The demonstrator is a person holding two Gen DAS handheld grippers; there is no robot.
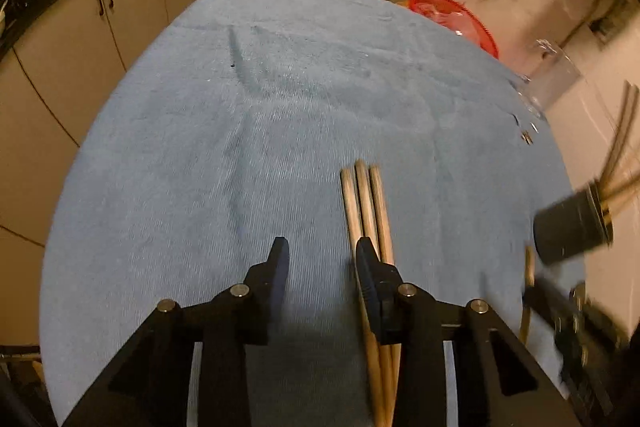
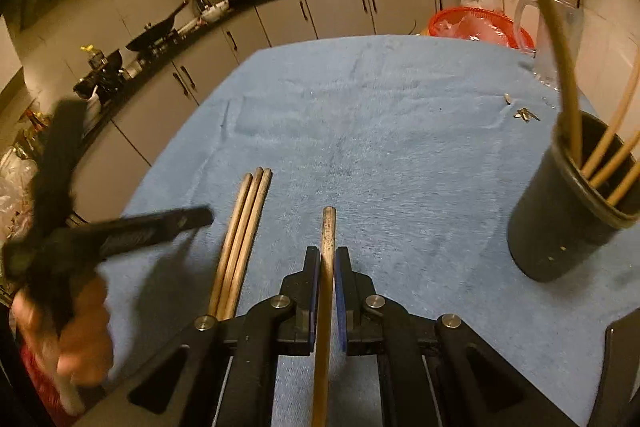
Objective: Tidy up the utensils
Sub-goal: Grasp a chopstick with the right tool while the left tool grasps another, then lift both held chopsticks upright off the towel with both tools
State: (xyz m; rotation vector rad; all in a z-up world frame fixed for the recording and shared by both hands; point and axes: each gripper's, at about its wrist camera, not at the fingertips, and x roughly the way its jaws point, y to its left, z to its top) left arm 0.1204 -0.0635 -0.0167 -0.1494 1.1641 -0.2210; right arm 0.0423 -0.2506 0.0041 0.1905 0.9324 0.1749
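A fuzzy blue towel [image 2: 400, 155] covers the table in a dim kitchen with pale cabinets. Three round wooden chopsticks [image 2: 240, 239] lie side by side on it. The right gripper [image 2: 328, 259] is clamped on a fourth, single chopstick [image 2: 328, 227]. The left gripper [image 1: 322, 251] has its jaws apart, nothing between them. A black cylindrical holder [image 2: 560, 227] holds more sticks. No writing is legible.

A fuzzy blue cloth [image 2: 400, 155] covers the desk. The sticks [image 2: 244, 227] look like matt, pale wood. The cup [image 2: 560, 227] is dull black plastic, the basket [image 2: 480, 23] glossy red plastic. The tongs [image 2: 329, 263] are matt black with metal pins.
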